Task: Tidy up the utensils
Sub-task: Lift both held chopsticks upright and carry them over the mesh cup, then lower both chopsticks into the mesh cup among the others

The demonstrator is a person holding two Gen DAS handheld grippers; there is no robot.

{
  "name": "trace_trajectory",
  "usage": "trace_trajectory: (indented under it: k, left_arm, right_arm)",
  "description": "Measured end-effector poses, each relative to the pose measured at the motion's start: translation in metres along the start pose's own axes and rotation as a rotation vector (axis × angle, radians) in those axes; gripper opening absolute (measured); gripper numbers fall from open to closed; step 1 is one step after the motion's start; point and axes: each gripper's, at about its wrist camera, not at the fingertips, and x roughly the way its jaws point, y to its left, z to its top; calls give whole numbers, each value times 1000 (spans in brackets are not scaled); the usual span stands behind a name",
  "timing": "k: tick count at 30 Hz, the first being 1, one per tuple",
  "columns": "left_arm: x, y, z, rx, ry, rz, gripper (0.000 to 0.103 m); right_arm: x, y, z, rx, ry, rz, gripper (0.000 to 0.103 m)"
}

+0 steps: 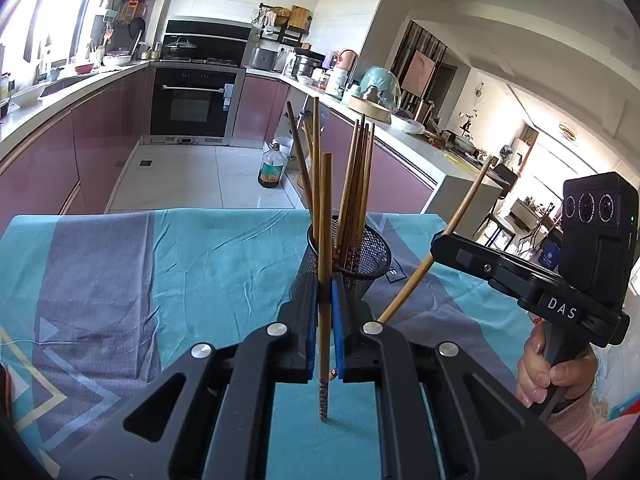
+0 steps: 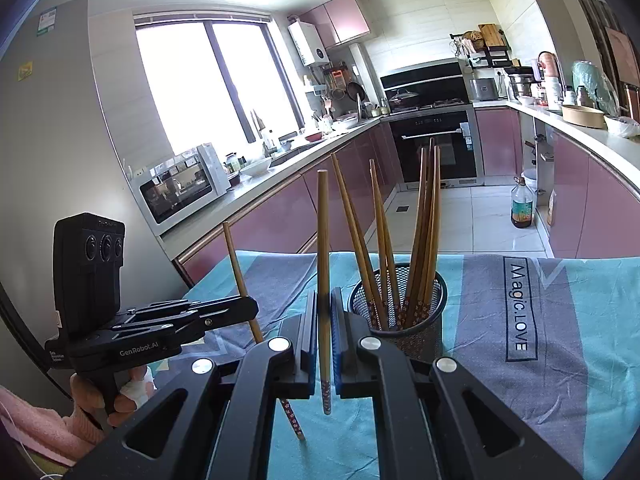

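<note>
In a kitchen lined with pink cabinets, a table draped in a teal and grey cloth carries a black mesh holder already bristling with chopsticks. Each hand brings one more. The left gripper pinches a chopstick upright, patterned tip just above the cloth or touching it; the fisheye view leaves that unclear. The right gripper likewise clamps its own chopstick near vertical, just left of the holder's rim. Loading well likely means lifting each stick until its lower end clears the rim, lining it up over an open gap among the leaning sticks, and releasing only once the tip is inside, one hand at a time to avoid tipping the light basket.
</note>
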Motion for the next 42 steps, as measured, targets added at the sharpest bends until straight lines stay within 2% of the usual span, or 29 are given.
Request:
trace_trajectory:
  k: [42]
  left_arm:
    - [-10,-5,18,30,-64,-18,7]
  right_arm:
    - [-17,-4,17,-30,-69,-25,5]
